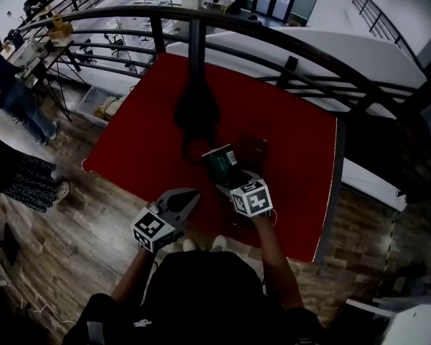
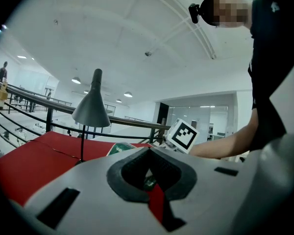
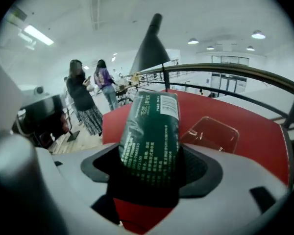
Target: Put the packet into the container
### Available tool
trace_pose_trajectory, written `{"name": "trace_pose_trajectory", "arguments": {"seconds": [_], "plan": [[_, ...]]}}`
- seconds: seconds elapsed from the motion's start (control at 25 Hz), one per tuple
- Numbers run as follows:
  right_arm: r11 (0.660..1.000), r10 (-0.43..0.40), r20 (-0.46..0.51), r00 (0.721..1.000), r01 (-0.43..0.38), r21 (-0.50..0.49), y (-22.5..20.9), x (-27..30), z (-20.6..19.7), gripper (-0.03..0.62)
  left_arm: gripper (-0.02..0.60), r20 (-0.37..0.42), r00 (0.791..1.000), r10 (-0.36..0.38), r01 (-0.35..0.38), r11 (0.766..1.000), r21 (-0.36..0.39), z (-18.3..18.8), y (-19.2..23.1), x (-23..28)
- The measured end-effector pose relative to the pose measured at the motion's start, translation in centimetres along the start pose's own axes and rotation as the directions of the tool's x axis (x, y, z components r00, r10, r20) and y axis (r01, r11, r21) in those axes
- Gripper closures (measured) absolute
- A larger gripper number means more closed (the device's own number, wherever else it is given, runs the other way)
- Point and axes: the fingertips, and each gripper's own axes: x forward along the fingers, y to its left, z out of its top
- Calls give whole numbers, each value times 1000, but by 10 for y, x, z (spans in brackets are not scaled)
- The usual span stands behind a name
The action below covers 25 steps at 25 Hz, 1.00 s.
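Observation:
The dark green packet (image 1: 221, 160) (image 3: 152, 136) stands upright between the jaws of my right gripper (image 1: 228, 174) (image 3: 152, 173), which is shut on its lower end above the red table (image 1: 294, 178). A clear plastic container (image 3: 211, 133) (image 1: 253, 148) lies empty on the table just beyond and to the right of the packet. My left gripper (image 1: 189, 195) (image 2: 148, 169) hovers at the table's near edge, left of the right one, its jaws shut and holding nothing. In the left gripper view the right gripper's marker cube (image 2: 181, 135) shows ahead, and a corner of the packet (image 2: 118, 148).
A black desk lamp (image 1: 195, 113) (image 2: 91, 104) (image 3: 152, 48) stands on the table just behind the packet. A dark railing (image 1: 273, 38) curves round the far side. People (image 3: 85, 97) stand on the wooden floor to the left.

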Motion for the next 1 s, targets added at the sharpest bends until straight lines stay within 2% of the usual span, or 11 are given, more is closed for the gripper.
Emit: {"name": "trace_pose_trajectory", "arguments": {"seconds": [0.12, 0.36, 0.52, 0.72, 0.84, 1.0], "plan": [[982, -112, 48, 993, 103, 155, -37, -11, 14, 209, 574, -2, 1000, -12, 12, 1000, 3, -1, -3, 2], [894, -294, 22, 956, 266, 361, -95, -16, 8, 209, 574, -2, 1000, -25, 25, 1000, 3, 2, -8, 9], [836, -384, -31, 923, 362, 413, -112, -13, -1, 209, 574, -2, 1000, -25, 25, 1000, 4, 2, -5, 10], [773, -431, -103, 896, 426, 471, -123, -2, -15, 208, 574, -4, 1000, -26, 26, 1000, 4, 2, -5, 12], [747, -461, -128, 878, 462, 478, -128, 2, -21, 207, 574, -3, 1000, -20, 20, 1000, 4, 2, -5, 12], [730, -480, -150, 864, 489, 478, -129, 10, -25, 207, 574, -5, 1000, -6, 6, 1000, 5, 1, 0, 9]]}}
